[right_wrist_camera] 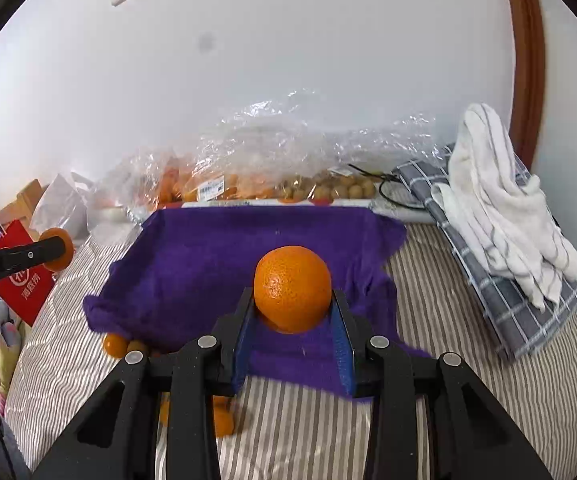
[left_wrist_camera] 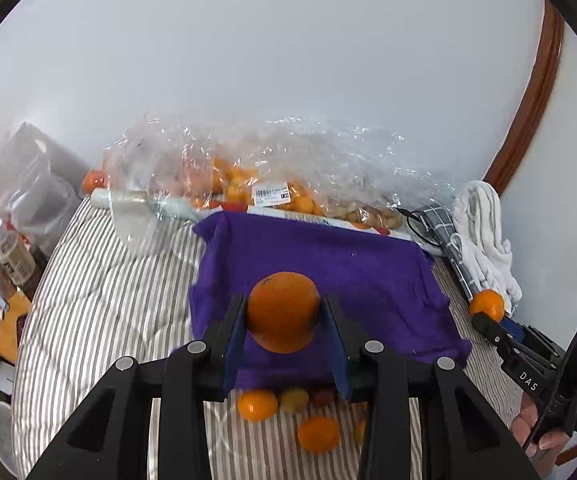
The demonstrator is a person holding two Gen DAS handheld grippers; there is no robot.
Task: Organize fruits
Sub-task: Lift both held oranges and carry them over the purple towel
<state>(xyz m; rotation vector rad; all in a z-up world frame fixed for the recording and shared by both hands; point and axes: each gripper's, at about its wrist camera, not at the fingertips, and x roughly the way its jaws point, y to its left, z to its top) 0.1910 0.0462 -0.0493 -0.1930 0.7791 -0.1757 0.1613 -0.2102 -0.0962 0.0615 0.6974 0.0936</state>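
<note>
Between my left claw (left_wrist_camera: 284, 316) sits a darker orange (left_wrist_camera: 283, 310), pinched at its sides by the blue pads, and my right claw (right_wrist_camera: 293, 298) pinches a brighter orange (right_wrist_camera: 293, 288) the same way. Both hang above the near part of the purple cloth (left_wrist_camera: 368, 272), which lies on the striped bed (left_wrist_camera: 100, 300). Loose fruits (left_wrist_camera: 318, 434) lie on the bed just off the cloth's near edge, and beyond its far edge stand clear bags of fruit (left_wrist_camera: 248, 184).

I judge the step is carrying these two to the cloth. To do it well, I keep each squeeze steady, since a round fruit gripped near its middle can roll out if I tilt. I should lower until each orange touches the cloth before letting go, because the soft bed slopes and a dropped one may roll off towards the loose fruits. I set them well apart from each other.
</note>
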